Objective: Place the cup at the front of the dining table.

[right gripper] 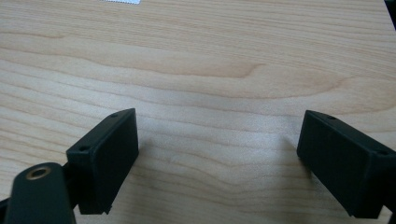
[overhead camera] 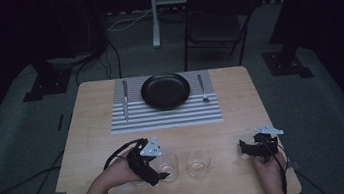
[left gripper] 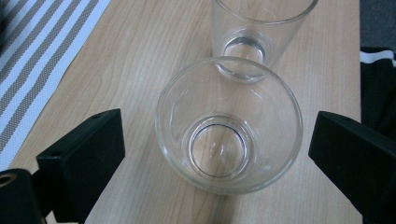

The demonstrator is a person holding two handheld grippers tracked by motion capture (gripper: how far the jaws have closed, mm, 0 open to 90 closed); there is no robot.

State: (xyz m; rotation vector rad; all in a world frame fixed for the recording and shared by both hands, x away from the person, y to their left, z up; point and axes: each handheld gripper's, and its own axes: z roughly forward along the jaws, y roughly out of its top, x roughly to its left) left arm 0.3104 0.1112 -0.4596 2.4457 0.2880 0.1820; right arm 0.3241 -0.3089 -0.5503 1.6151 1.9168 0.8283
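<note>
Two clear empty glasses stand upright near the table's front edge. The left glass point(overhead camera: 169, 167) point(left gripper: 229, 126) sits between the jaws of my left gripper point(overhead camera: 164, 172) point(left gripper: 217, 144), which is open, with a gap showing on each side of the glass. The second glass point(overhead camera: 199, 164) point(left gripper: 259, 28) stands just beyond it, its base almost touching the first glass's rim in the left gripper view. My right gripper point(overhead camera: 255, 147) point(right gripper: 217, 154) hovers open over bare wood at the front right, with nothing between its jaws.
A striped placemat point(overhead camera: 162, 116) lies at the table's far side with a black plate point(overhead camera: 165, 91), a knife point(overhead camera: 125, 100) to its left and a fork point(overhead camera: 202, 89) to its right. A folding chair point(overhead camera: 215, 20) stands behind the wooden table point(overhead camera: 241, 103).
</note>
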